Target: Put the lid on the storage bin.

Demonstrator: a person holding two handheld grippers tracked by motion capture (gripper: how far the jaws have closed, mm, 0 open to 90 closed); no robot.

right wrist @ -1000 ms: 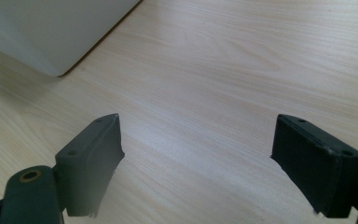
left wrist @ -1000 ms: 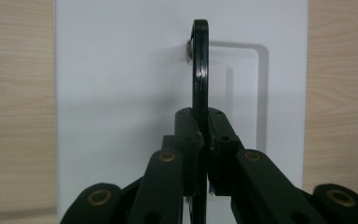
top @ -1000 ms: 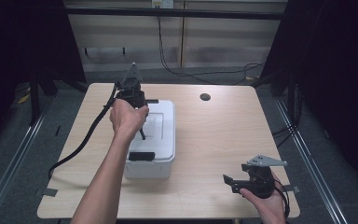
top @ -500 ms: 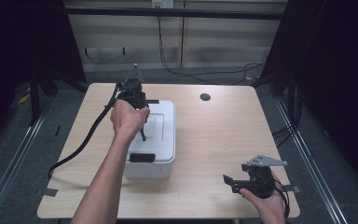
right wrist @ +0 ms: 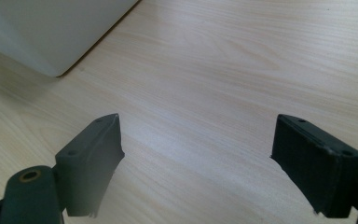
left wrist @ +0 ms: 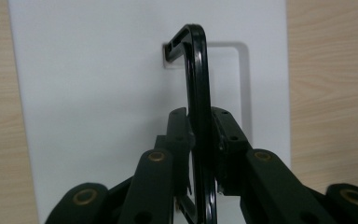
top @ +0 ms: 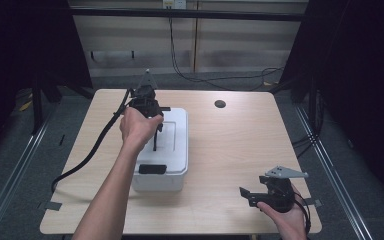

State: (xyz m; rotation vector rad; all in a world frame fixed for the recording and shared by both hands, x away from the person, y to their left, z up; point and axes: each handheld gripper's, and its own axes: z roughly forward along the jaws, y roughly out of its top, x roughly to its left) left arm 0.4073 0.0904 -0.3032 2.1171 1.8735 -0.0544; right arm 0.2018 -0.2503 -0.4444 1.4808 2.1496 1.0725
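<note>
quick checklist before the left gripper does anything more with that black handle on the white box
1. Black handle between the left gripper pads: ok; jaws have just been opening slightly, and whether the pads press cannot be told.
2. Handle raised upright off the lid: ok.
3. White box sits flat on the table: ok.
4. Front latch released: cannot tell.
5. Right gripper open, away from the box: ok.

Black handle's [left wrist: 198,93] lower end seems hidden behind tongs.
</note>
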